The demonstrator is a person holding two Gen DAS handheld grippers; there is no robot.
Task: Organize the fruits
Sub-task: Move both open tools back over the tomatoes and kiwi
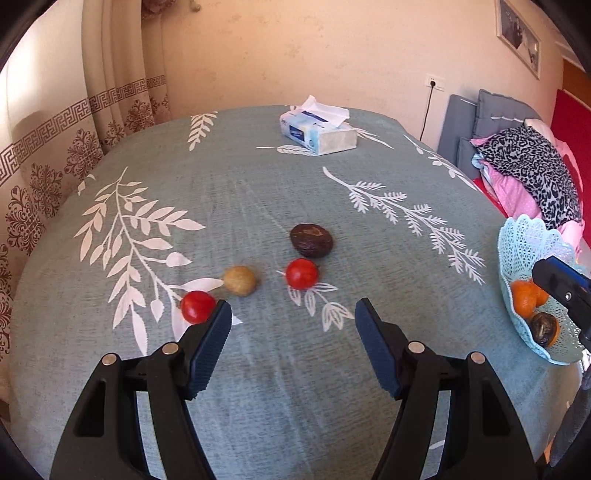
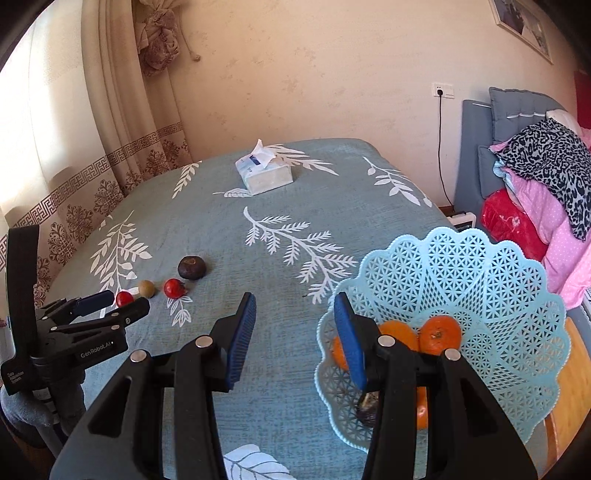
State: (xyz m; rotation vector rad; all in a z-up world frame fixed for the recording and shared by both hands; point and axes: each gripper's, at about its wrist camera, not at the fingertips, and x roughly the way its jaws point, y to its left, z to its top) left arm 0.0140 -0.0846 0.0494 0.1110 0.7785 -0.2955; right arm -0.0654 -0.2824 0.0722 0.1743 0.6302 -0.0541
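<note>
Home, probably bedroom or living room. Patterned curtain (image 2: 110, 173) with tieback at window, framed picture (image 1: 519, 35) on plain wall, wall socket (image 2: 442, 90) with cord. Folded bedding (image 2: 546, 192) piled on grey padded headboard or sofa (image 2: 476, 162), hard to tell which. Leaf-print cloth (image 1: 258, 192) over worktop, tissue box (image 1: 319, 133) near far edge.

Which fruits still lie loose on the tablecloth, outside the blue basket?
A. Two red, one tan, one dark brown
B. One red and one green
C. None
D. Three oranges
A: two red fruits, a tan fruit and a dark brown fruit sit on the tablecloth, apart from the basket.
</note>
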